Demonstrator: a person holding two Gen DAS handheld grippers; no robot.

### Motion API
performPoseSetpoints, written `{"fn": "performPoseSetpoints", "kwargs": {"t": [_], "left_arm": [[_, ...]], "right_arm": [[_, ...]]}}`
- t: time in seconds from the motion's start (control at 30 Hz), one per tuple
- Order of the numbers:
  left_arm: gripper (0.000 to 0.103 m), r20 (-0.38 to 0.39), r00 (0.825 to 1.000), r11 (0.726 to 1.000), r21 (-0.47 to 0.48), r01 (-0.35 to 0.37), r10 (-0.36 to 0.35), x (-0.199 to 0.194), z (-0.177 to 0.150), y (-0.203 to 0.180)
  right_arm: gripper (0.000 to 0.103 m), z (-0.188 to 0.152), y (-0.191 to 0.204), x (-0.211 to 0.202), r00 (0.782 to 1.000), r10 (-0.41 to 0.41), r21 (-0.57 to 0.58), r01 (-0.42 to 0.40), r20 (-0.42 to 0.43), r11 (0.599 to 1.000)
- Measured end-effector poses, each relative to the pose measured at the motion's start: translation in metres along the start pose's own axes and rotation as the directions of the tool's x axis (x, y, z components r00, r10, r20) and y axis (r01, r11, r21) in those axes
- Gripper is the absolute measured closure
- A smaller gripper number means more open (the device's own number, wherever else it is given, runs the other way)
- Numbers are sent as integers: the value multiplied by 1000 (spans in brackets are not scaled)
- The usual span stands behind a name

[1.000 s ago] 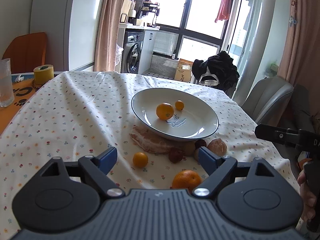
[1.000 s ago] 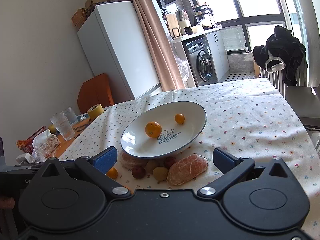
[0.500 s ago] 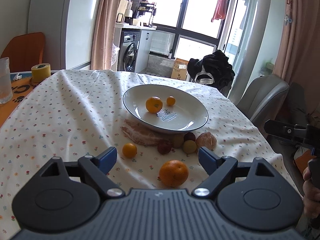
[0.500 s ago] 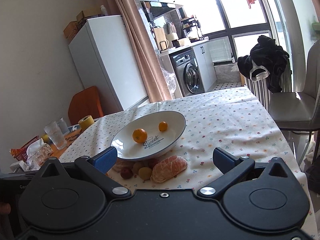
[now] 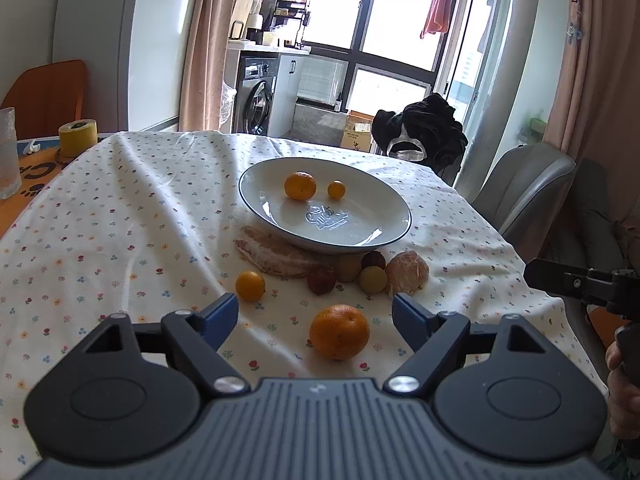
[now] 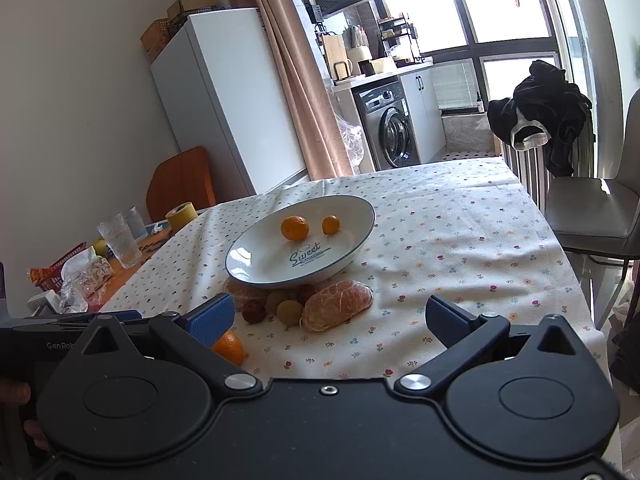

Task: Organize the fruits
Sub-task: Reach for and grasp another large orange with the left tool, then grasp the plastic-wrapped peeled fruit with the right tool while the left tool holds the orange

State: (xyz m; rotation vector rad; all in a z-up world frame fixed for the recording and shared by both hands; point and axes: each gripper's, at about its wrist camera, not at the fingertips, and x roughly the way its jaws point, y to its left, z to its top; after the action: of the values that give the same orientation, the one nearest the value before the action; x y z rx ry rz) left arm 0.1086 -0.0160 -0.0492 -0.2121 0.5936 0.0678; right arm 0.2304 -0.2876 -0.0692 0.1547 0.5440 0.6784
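Floral-clothed bench (image 5: pixel 120 220) is carrying a plate (image 5: pixel 384 200) with two oranges in it. Left gripper (image 5: pixel 314 314) is closing its empty jaws around the loose orange (image 5: pixel 339 332); next comes gripping and lifting it. Right gripper (image 6: pixel 326 312) is hanging wide open, empty.

The white, blue-rimmed ceramic plate (image 6: pixel 352 216) bears "Sweet" in blue script. The black gripper housing (image 6: pixel 24 356) at the left edge reads "GenRob", cut off.

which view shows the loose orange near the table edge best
The left wrist view: the whole orange sits unobstructed in front of the tool. In the right wrist view the blue finger pad hides half of it.
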Motion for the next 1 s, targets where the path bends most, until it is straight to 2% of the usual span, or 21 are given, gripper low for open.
{"fn": "performPoseSetpoints", "kwargs": {"t": [0.13,0.23,0.33,0.57,0.7,0.77,0.83,1.0], "left_arm": [[31,-23,1000,1000,-1,16,-16,7,-3,-1],[37,-41,999,1000,-9,27,-28,14,-5,-1],[38,-53,998,999,-8,31,-32,20,-6,-2],[39,-83,996,999,-9,40,-40,36,-8,-4],[42,-107,993,999,-12,42,-43,47,-10,-6],[46,-119,992,999,-18,43,-45,52,-11,-5],[61,-133,989,998,-27,59,-63,56,-11,-4],[62,-132,989,997,-44,65,-71,58,-9,-2]], "right_arm": [[1,-4,0,3,1000,20,-9,-20,-14,1000],[9,-7,1,9,999,32,-18,-32,-38,999],[12,-9,1,17,997,37,-19,-39,-64,999],[11,-12,1,27,996,34,-36,-38,-88,999],[10,-12,-2,36,994,30,-48,-35,-106,998],[9,-11,-3,40,993,24,-53,-30,-112,998],[9,-10,-4,43,993,21,-55,-28,-117,998],[13,-7,-1,55,991,41,-60,-49,-129,997]]}}
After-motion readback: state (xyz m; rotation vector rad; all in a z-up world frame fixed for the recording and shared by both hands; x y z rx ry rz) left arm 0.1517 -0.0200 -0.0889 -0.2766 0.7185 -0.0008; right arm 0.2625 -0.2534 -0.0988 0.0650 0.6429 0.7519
